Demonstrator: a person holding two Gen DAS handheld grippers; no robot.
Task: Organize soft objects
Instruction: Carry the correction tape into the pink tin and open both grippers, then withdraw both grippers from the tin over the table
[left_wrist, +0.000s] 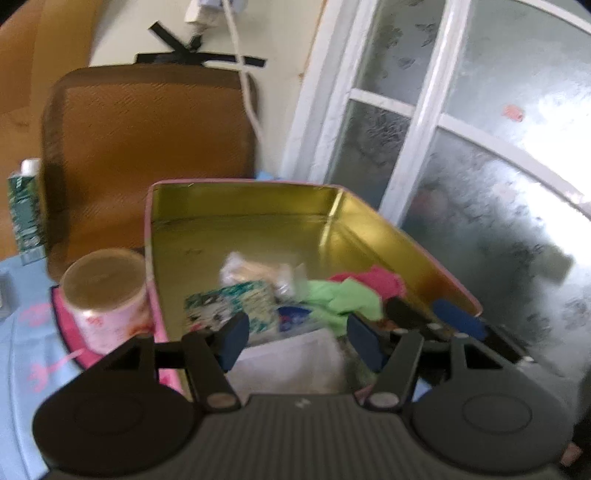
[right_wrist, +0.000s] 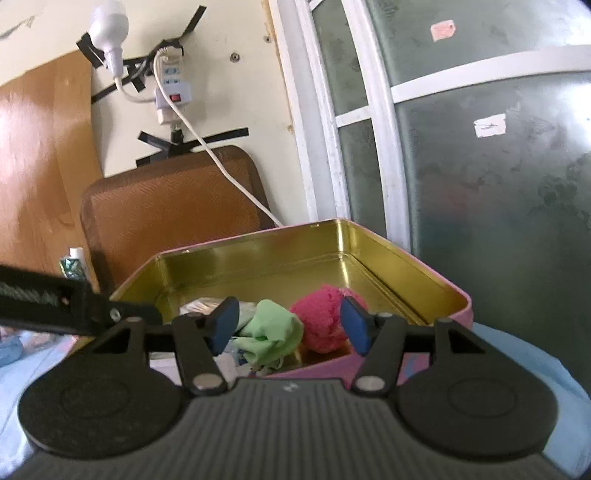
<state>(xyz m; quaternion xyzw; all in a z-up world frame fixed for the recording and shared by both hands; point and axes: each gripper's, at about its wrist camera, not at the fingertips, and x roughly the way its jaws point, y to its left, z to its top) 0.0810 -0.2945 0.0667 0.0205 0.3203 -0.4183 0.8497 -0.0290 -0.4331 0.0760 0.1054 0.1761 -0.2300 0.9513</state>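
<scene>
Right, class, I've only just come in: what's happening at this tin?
A person holds a gripper in each hand over an open gold-lined tin on a blue cloth. Both the left gripper and the right gripper are open and hold nothing. Already in the tin lie a green cloth, a pink fuzzy ball, a green patterned packet and some crumpled wrappers. A pink paper roll stands outside, beside the tin's left wall.
</scene>
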